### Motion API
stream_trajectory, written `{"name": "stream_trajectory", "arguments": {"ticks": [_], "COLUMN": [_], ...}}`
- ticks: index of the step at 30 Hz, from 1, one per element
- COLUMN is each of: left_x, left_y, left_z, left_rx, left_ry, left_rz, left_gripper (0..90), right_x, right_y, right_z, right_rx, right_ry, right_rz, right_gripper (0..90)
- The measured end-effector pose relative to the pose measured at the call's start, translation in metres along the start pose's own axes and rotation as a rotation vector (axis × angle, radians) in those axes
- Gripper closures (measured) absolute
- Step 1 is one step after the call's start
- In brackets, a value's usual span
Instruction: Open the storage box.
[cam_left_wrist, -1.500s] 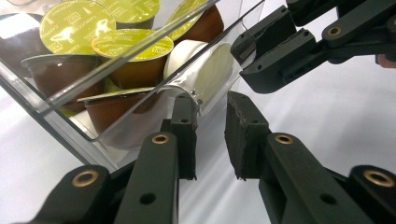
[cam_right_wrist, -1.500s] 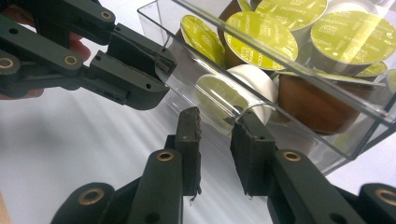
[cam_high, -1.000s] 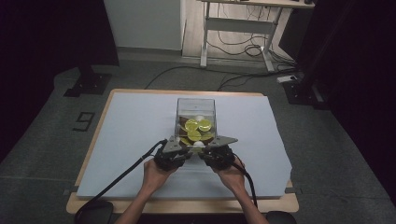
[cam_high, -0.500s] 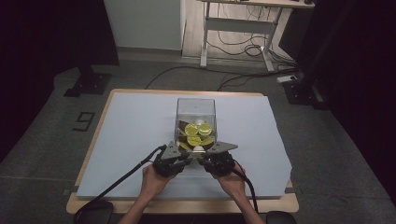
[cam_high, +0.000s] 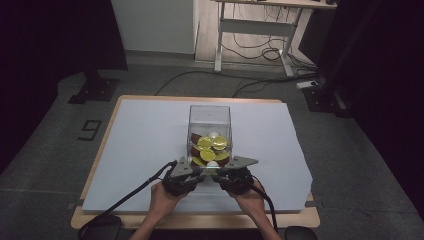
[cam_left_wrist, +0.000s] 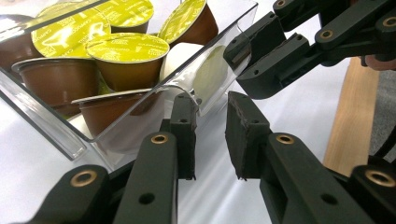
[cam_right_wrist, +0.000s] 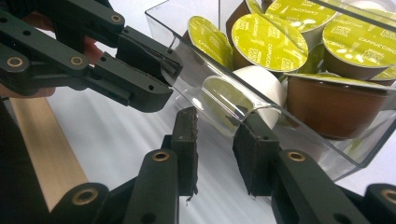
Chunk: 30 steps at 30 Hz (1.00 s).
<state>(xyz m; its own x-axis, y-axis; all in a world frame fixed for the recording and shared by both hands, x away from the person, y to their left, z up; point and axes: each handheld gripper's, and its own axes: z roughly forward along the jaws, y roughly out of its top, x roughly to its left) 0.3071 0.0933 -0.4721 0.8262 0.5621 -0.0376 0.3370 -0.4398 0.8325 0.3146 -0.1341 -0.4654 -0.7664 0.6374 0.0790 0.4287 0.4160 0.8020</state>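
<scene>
Here is the table (cam_high: 295, 220), draped in a white sheet (cam_high: 145, 140), and all the action is happening at its near edge. The clear plastic box (cam_high: 210, 117) is standing on the sheet, a little nearer the person than the middle, about half full of coffee capsules (cam_high: 212, 145).

Both hands are working at the box's near wall. The left claw (cam_high: 196, 169) is pinching that wall by its rim. The right gripper view is showing its pads closed together over the clear plastic near a corner. The right claw (cam_high: 226, 169) is doing the same just beside it, its pads looking clamped on the rim in the left gripper view.

So this looks like the gripping step of a two-handed move of the box, with the hold taken and the box not yet off the sheet. The next move is calling for both hands to go together at one pace, keeping the box level so the heaped capsules are not sliding out over the low curved cut-out in the near wall.

Down among the small things, green-yellow foil lids reading "cappuccino" are sitting on brown cups, and a white capsule (cam_left_wrist: 180, 58) is lying right behind the cut-out.

Hard to judge: the wall is transparent, so exactly where each pad is biting is tricky to read. The hands are covering the claw bodies in the high view. The lower capsules are buried, so their count cannot be told.
</scene>
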Motion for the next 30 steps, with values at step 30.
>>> {"name": "stream_trajectory", "arguments": {"ticks": [30], "left_x": [-0.018], "left_y": [-0.012], "left_z": [-0.014], "left_rx": [-0.015], "left_ry": [-0.045], "left_rz": [-0.006], "left_gripper": [72.2], "right_x": [0.017], "right_y": [-0.011], "right_z": [-0.017], "right_rx": [0.023], "right_ry": [0.028], "right_rz": [-0.034], "right_gripper": [76.7]}}
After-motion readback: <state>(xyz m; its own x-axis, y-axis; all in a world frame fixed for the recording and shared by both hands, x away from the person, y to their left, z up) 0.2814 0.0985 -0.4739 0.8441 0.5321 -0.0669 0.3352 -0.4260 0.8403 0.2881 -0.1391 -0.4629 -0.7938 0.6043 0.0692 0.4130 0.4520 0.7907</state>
